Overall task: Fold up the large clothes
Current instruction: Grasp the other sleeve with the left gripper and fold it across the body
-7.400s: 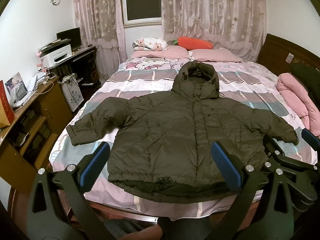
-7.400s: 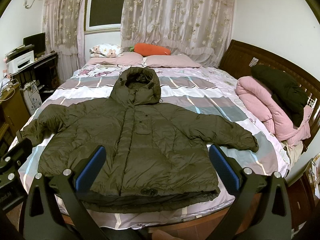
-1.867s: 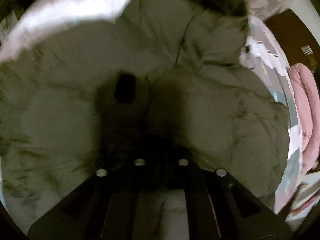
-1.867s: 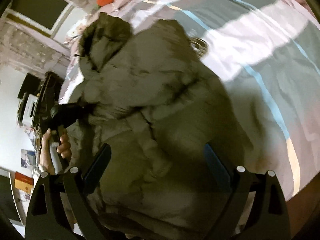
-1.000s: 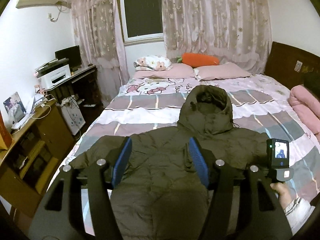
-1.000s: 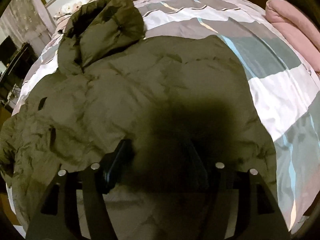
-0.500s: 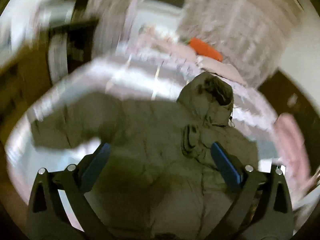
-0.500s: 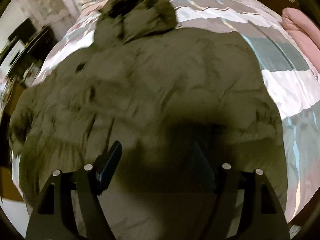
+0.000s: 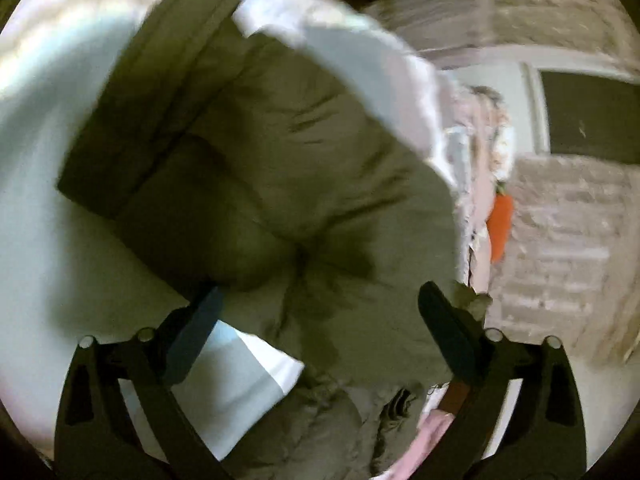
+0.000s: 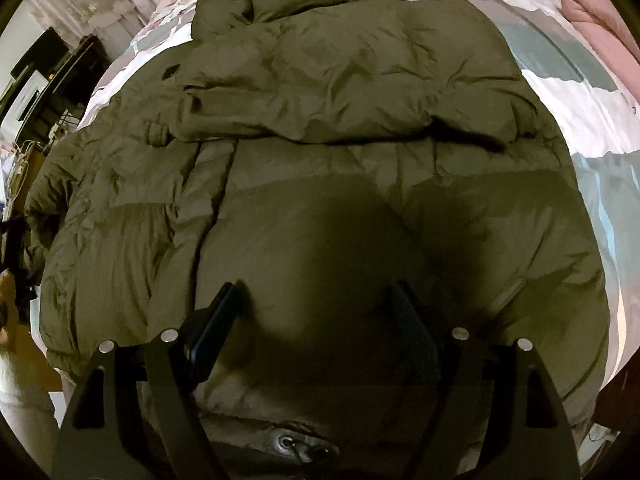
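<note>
An olive-green hooded puffer jacket [image 10: 360, 128] lies flat on the bed. Its right sleeve [image 10: 320, 96] is folded across the chest. Its left sleeve [image 10: 44, 200] still lies out to the side. My right gripper [image 10: 316, 312] is open, its jaws pressing on the lower front of the jacket. In the blurred, tilted left wrist view my left gripper [image 9: 320, 312] is open right over the left sleeve [image 9: 248, 152], one finger on each side of its puffy fabric.
The bed has a striped pink, grey and white cover [image 10: 560, 92]. A rolled pink quilt [image 10: 600, 28] lies at the right. A dark desk [image 10: 52, 80] stands left of the bed. An orange cushion [image 9: 502, 224] and curtains [image 9: 568, 248] lie beyond.
My left gripper has dropped from a high view of the whole jacket down onto the left sleeve, tilting sideways. My right gripper has stayed on the jacket's lower front.
</note>
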Available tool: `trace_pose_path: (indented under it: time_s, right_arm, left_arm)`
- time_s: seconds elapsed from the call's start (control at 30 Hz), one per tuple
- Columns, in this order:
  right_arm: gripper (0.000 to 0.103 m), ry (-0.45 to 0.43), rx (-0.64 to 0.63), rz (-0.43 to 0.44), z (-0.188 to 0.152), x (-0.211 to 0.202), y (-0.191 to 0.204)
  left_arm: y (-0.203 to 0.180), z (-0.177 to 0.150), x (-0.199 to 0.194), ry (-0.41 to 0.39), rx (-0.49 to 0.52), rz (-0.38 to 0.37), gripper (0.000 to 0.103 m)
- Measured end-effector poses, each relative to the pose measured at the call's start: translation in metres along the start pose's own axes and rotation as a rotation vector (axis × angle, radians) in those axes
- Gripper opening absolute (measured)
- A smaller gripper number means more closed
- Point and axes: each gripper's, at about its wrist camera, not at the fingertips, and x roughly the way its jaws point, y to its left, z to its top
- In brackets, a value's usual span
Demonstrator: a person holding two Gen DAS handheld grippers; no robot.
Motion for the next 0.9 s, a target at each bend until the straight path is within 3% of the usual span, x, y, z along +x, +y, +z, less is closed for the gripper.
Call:
trace_pose_path:
  time_s: [0.07,0.13,0.17,0.2,0.33,0.43,0.57,0.63,0.73,0.8,0.9]
  right_arm:
    - [0.079,0.001,0.014,0.011,0.000,-0.002,-0.001]
    - [0.079,0.000,0.023,0.016,-0.001,-0.004,-0.005]
    - [0.079,0.000,0.027,0.015,-0.002,-0.004,-0.006]
    - [0.079,-0.001,0.026,0.013,-0.002,-0.004,-0.005]
    - [0.079,-0.013,-0.008,0.019,-0.007,-0.009,-0.001]
    - [0.079,-0.021,-0.006,0.032,-0.009,-0.014,-0.002]
    - [0.079,-0.028,0.023,0.055,-0.012,-0.020,-0.010]
    - [0.079,-0.036,0.043,0.065,-0.014,-0.025,-0.016]
    - [0.079,-0.050,0.066,0.067,-0.017,-0.032,-0.025]
    - [0.079,-0.060,0.083,0.067,-0.019,-0.038,-0.034]
    - [0.079,-0.074,0.115,0.070,-0.022,-0.046,-0.049]
  left_arm:
    - [0.007,0.006,0.011,0.015,-0.022,0.006,0.087]
    - [0.011,0.008,0.015,-0.008,-0.016,0.048,0.052]
    - [0.013,0.010,0.014,-0.018,-0.014,0.041,0.018]
    - [0.014,0.014,0.013,-0.023,-0.013,0.004,0.006]
    - [0.000,0.011,-0.012,-0.131,-0.006,-0.085,0.005]
    - [-0.054,-0.004,-0.030,-0.173,0.129,-0.152,0.005]
    - [-0.144,-0.058,-0.037,-0.118,0.374,-0.253,0.005]
    - [-0.189,-0.100,-0.032,-0.068,0.528,-0.277,0.005]
    - [-0.239,-0.184,0.001,0.080,0.724,-0.283,0.005]
    - [-0.250,-0.238,0.032,0.174,0.820,-0.237,0.005]
    - [-0.240,-0.319,0.092,0.336,0.941,-0.106,0.005]
